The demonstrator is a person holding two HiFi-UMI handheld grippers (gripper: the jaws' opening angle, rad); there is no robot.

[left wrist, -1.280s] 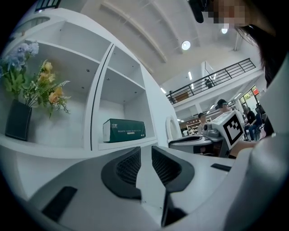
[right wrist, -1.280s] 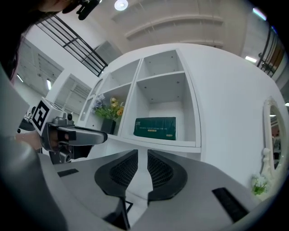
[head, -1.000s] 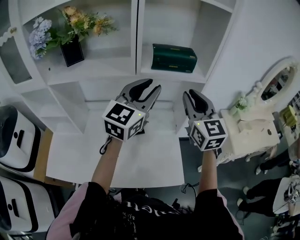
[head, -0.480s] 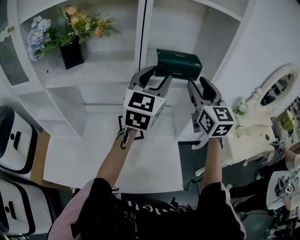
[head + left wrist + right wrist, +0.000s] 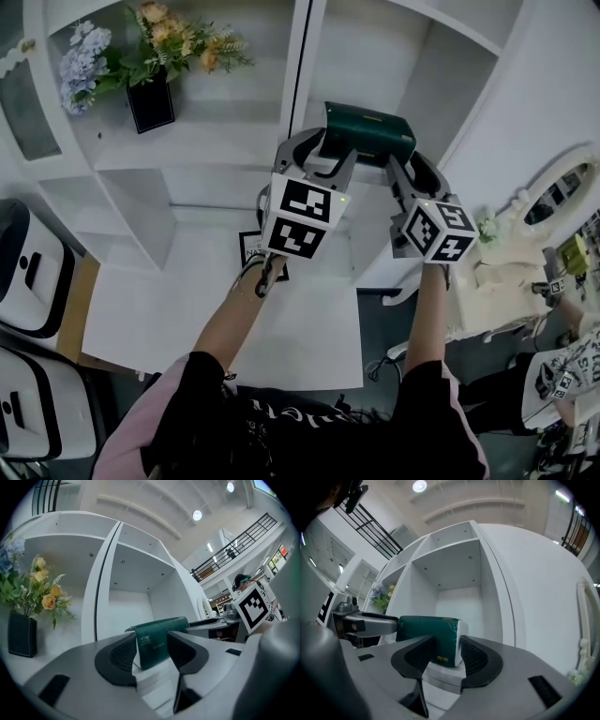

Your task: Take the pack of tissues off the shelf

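A dark green pack of tissues (image 5: 367, 131) lies on the right-hand shelf (image 5: 370, 192) of a white cabinet. My left gripper (image 5: 321, 155) is at the pack's left end and my right gripper (image 5: 411, 167) at its right end. In the left gripper view the pack (image 5: 153, 641) stands just beyond and between the jaws of the left gripper (image 5: 151, 654), with gaps on both sides. The right gripper view shows the pack's white-edged end (image 5: 429, 634) between the spread jaws of the right gripper (image 5: 446, 657). Both sets of jaws are opening and neither presses on the pack.
A black vase of flowers (image 5: 150, 98) stands on the left shelf. A white upright panel (image 5: 302, 66) divides the two shelves. Below is a white table (image 5: 187, 309) with a small card (image 5: 251, 248). White cases (image 5: 28, 272) sit at the left, a white dresser with a mirror (image 5: 562, 178) at the right.
Both grippers have moved from above the table up to the shelf, one to each end of the green pack. Both sets of jaws have gone from nearly shut to wide.
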